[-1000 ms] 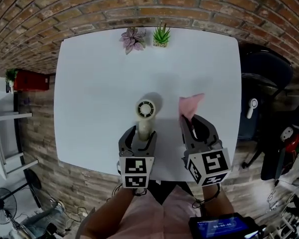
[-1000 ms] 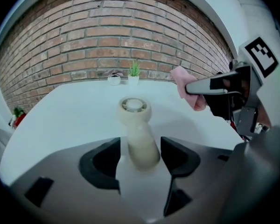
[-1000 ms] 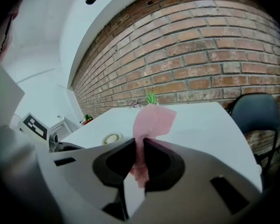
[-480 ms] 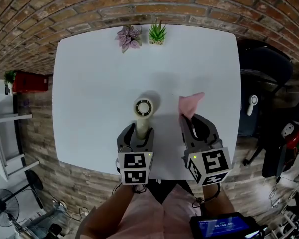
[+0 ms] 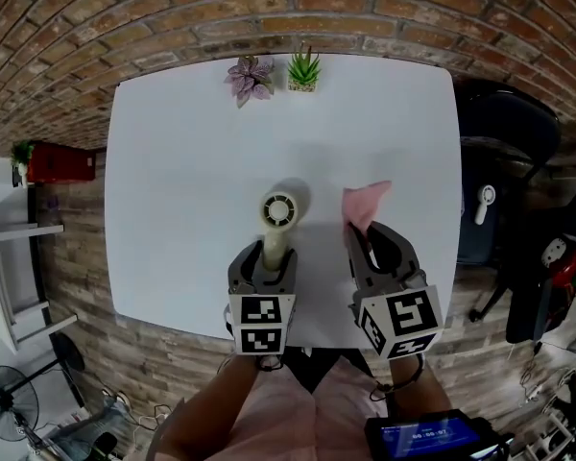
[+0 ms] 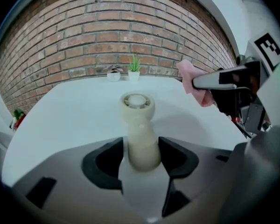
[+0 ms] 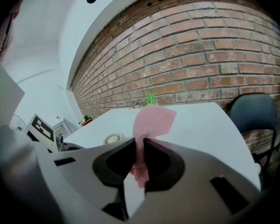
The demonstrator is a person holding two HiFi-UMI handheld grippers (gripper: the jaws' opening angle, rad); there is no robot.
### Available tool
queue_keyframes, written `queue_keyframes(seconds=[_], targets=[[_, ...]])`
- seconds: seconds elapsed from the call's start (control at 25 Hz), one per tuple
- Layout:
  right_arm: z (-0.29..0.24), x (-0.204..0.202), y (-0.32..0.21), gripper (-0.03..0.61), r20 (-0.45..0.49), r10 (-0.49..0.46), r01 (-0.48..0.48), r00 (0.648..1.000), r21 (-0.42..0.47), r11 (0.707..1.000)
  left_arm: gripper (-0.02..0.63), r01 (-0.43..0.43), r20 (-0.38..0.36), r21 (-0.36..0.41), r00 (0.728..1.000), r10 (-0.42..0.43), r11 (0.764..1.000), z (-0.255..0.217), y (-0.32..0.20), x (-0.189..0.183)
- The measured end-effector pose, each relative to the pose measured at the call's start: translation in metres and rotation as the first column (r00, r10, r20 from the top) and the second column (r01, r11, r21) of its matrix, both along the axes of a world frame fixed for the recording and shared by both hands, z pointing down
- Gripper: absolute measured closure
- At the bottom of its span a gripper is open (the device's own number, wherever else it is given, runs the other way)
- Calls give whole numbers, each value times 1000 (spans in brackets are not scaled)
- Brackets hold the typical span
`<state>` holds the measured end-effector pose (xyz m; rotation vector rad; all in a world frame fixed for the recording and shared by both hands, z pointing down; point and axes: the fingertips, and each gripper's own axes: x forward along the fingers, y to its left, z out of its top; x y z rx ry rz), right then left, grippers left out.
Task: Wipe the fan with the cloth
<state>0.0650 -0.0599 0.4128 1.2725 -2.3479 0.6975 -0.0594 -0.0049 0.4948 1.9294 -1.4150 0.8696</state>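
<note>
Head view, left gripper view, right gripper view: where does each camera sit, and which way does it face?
Head view: on the person's head, facing steeply down at the table; the forearms, left gripper and right gripper show.
Left gripper view: on the left gripper, facing along its jaws, which have just been closing on the handheld fan between them, toward the brick wall.
Right gripper view: on the right gripper, facing along jaws shut on the pink cloth.
Shared: both gripper views show handheld fan, pink cloth, potted plants.

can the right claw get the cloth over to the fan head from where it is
Probably yes: the right claw grips the pink cloth just beside the fan, and only bare table lies between cloth and fan head.
</note>
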Motion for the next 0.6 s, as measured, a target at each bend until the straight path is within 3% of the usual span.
queue_keyframes(seconds=[0.08,0.36,0.6], targets=[[-3,-1,0,532,1,-2,2,1000,7,1000,408,-6,3,6,1000,6,1000,0,0,-1],[-11,-6,0,532,0,-4,4,1000,22,1000,413,-54,3,13,999,53,998,-1,1,-1],[-10,-12,2,532,-2,-19,19,1000,15,1000,414,-101,-51,8,994,102,995,-6,5,5]])
